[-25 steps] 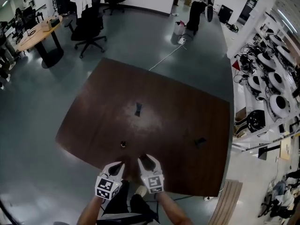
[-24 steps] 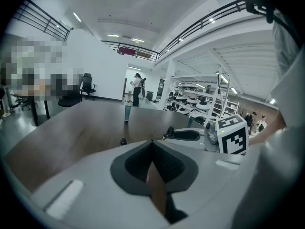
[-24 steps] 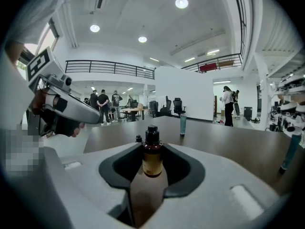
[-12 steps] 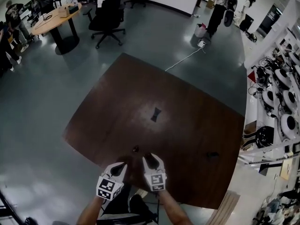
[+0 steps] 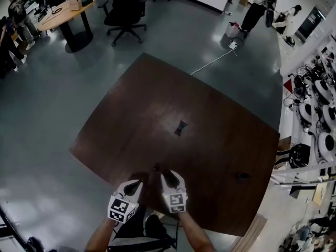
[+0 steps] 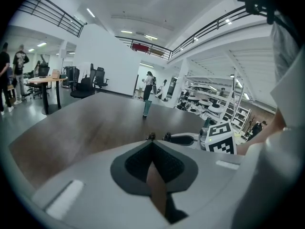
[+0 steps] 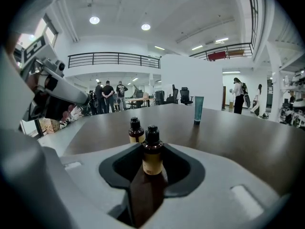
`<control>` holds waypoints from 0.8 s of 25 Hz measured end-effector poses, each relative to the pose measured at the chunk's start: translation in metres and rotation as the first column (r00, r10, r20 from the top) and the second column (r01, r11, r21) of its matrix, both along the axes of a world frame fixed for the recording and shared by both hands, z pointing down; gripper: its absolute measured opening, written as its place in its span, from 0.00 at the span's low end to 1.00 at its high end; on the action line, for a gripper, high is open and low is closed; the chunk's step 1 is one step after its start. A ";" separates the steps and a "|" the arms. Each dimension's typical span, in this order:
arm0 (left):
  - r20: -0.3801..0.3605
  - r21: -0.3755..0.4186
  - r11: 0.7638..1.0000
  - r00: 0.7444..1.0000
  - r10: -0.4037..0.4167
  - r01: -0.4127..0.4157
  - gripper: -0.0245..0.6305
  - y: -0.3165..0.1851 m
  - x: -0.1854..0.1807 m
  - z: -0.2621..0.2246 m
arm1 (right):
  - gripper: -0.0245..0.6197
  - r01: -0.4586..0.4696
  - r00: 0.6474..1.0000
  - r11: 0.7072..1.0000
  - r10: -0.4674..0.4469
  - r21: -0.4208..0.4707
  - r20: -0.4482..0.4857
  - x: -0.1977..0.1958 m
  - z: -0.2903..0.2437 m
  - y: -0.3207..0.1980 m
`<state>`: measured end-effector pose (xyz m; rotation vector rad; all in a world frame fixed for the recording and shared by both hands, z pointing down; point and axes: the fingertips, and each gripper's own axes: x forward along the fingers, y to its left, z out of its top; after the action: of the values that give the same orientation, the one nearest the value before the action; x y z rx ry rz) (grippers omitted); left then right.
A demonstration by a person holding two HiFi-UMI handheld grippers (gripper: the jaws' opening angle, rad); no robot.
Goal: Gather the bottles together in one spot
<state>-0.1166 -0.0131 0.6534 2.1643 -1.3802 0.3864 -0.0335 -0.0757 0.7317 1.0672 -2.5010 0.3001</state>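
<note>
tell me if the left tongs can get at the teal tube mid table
Probably yes: the left tongs are shut and empty, and the tube stands alone in the open. Only a small bottle sits near the path.

Left tool [image 5: 135,185] closed; right tool [image 5: 171,178] grips a bottle [image 7: 152,157].

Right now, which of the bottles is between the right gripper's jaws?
The nearer brown bottle; its twin stands free behind, the teal bottle far off.
</note>
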 end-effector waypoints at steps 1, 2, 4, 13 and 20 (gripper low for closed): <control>0.000 -0.002 1.000 1.000 0.000 0.000 0.04 0.001 -0.001 0.001 | 0.24 -0.001 1.000 1.000 0.001 0.000 0.003 0.000 0.000 0.001; 0.000 -0.005 1.000 1.000 -0.001 0.001 0.04 0.002 -0.001 0.001 | 0.24 -0.003 1.000 1.000 0.003 0.000 0.007 0.000 0.000 0.002; -0.001 -0.010 1.000 1.000 -0.002 0.002 0.04 0.004 -0.002 0.002 | 0.24 -0.006 1.000 1.000 0.006 0.000 0.010 0.000 0.001 0.002; -0.009 -0.012 1.000 1.000 0.008 -0.008 0.04 0.006 0.003 0.005 | 0.24 -0.007 1.000 1.000 0.007 0.008 0.018 0.002 0.003 0.003; -0.011 -0.013 1.000 1.000 0.010 -0.011 0.04 0.006 0.002 0.005 | 0.25 -0.008 1.000 1.000 0.008 0.010 0.010 0.000 0.002 0.004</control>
<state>-0.1141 -0.0073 0.6582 2.1610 -1.3573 0.3857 -0.0330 -0.0718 0.7340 1.0821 -2.5102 0.2962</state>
